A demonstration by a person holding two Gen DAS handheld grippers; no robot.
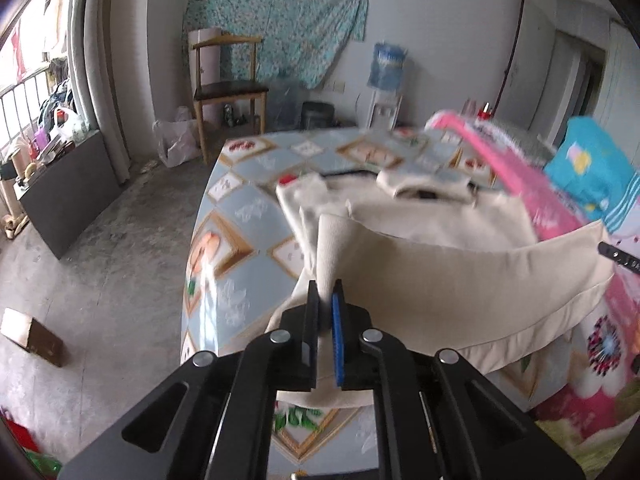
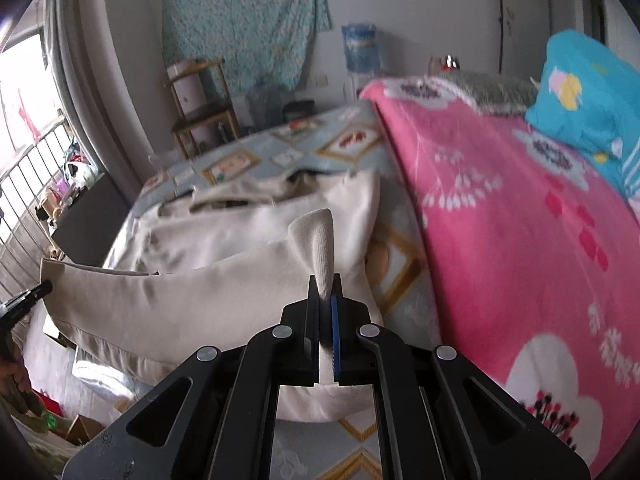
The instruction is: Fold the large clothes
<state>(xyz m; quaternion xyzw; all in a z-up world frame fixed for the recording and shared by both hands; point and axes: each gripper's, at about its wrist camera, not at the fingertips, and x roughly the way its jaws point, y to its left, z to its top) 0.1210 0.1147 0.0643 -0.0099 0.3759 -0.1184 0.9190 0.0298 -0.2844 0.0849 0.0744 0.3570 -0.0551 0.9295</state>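
Left wrist: I'm seeing left gripper (image 1: 326,284) clamping fold of beige garment (image 1: 440,276) — hem hanging lifted over patterned bedcover (image 1: 240,216), rest lying on it. Pink blanket (image 1: 560,216) beside.

Right wrist: I'm seeing right gripper (image 2: 325,278) pinching opposite corner of garment (image 2: 180,304) — cloth sagging between tongs; left gripper's tip (image 2: 36,292) showing at far left.

Grey concrete floor (image 1: 100,264), worn and dusty. Pale wall (image 1: 440,20) at 12 o'clock with a teal floral sheet (image 1: 280,12) hung on it. Wooden chair (image 1: 228,88) below the sheet, water dispenser (image 1: 386,80) at 1 o'clock. Window with railing (image 1: 24,92) at 9–10 o'clock, daylight blown out; grey curtain (image 1: 100,60) beside it. Cardboard box (image 1: 32,340) on the floor at 8 o'clock.
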